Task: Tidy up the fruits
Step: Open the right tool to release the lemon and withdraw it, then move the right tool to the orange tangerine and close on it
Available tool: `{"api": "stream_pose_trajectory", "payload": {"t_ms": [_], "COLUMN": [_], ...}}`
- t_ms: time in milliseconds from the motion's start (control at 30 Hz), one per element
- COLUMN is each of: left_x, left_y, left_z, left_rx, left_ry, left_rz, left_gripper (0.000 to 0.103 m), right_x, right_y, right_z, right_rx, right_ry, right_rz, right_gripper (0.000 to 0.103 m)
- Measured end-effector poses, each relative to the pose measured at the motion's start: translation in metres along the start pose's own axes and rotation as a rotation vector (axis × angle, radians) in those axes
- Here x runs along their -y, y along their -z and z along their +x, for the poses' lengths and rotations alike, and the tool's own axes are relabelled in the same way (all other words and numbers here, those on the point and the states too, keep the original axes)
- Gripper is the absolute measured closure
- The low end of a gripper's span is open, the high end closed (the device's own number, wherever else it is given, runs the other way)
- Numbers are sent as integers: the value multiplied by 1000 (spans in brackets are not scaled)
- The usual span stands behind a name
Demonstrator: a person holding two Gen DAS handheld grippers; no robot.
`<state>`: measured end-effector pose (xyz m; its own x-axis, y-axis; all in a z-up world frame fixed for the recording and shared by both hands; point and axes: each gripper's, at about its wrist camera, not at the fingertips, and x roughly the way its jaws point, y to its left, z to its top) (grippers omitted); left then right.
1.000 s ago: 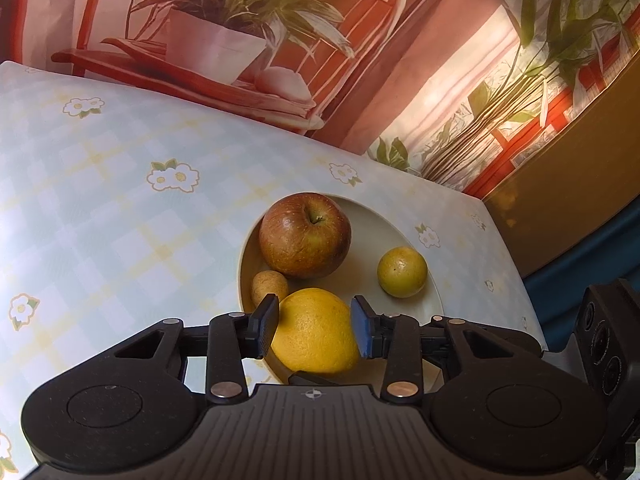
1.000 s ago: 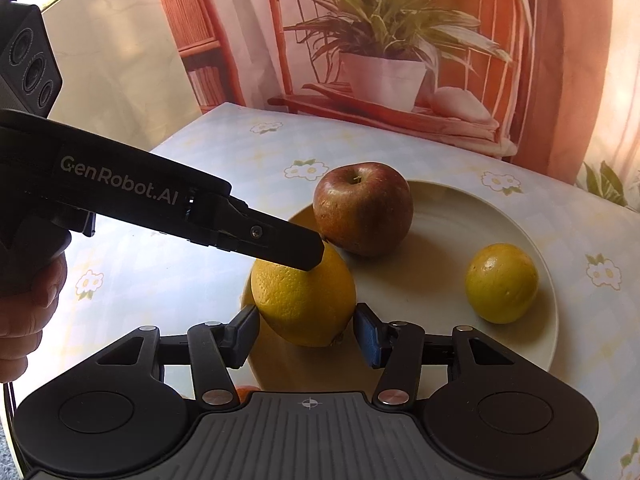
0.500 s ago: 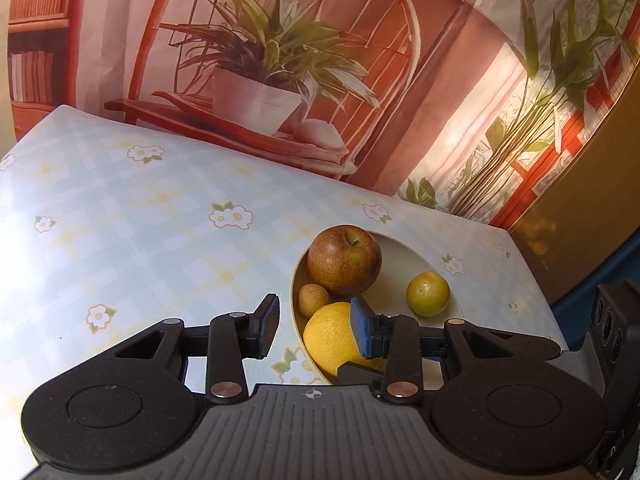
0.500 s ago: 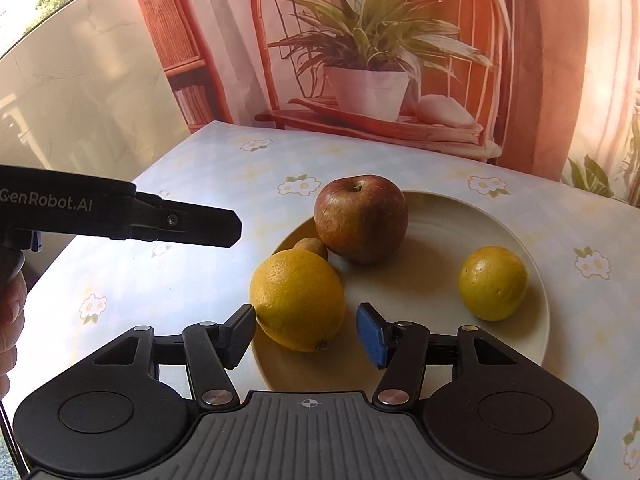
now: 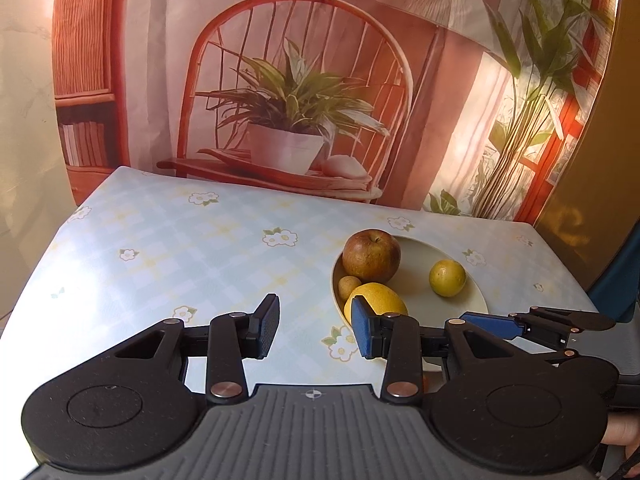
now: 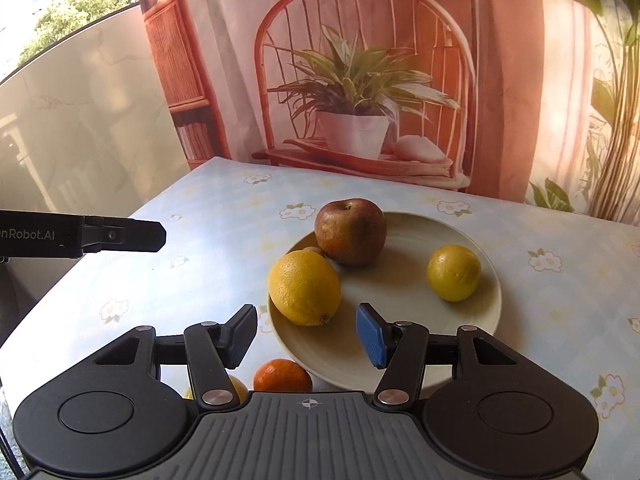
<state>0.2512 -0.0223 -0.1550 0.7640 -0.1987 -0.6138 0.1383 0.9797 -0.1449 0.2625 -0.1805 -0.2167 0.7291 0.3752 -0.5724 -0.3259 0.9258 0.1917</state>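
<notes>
Fruits: large yellow citrus (image 6: 304,287) now rests released on the cream plate (image 6: 472,320); left gripper (image 5: 314,326) has withdrawn, fingers spread and empty, as are the right gripper's (image 6: 307,334).

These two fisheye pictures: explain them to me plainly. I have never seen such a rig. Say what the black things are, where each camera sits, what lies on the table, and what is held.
A person holds a black two-finger claw in each hand, with a camera looking along its fingers. One picture is from the left claw, one from the right claw. Both are open and hold nothing. On the flowered tablecloth stands a round cream plate with a reddish-brown apple, a large yellow lemon, a smaller yellow-green citrus and a small tan fruit. A small orange mandarin lies off the plate.
</notes>
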Motion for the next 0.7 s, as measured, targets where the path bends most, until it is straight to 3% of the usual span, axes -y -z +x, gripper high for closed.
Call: {"api": "stream_pose_trajectory", "payload": {"t_ms": [367,567,700], "left_x": [15,18,17], "left_y": [31,47,54], "left_z": [-38,-41,-35], "left_rx": [50,33,5], "left_ry": [-54,-43,-47], "left_rz": [95,79,68], "left_gripper": [61,61,61], "right_x": [-8,-6,-8], "right_y": [55,77,82], "right_z": [-56,-57,-52], "right_rx": [137,96,61], "right_ry": [73,74,68], "right_rz": [94,135,133], "right_gripper": [51,52,58]}}
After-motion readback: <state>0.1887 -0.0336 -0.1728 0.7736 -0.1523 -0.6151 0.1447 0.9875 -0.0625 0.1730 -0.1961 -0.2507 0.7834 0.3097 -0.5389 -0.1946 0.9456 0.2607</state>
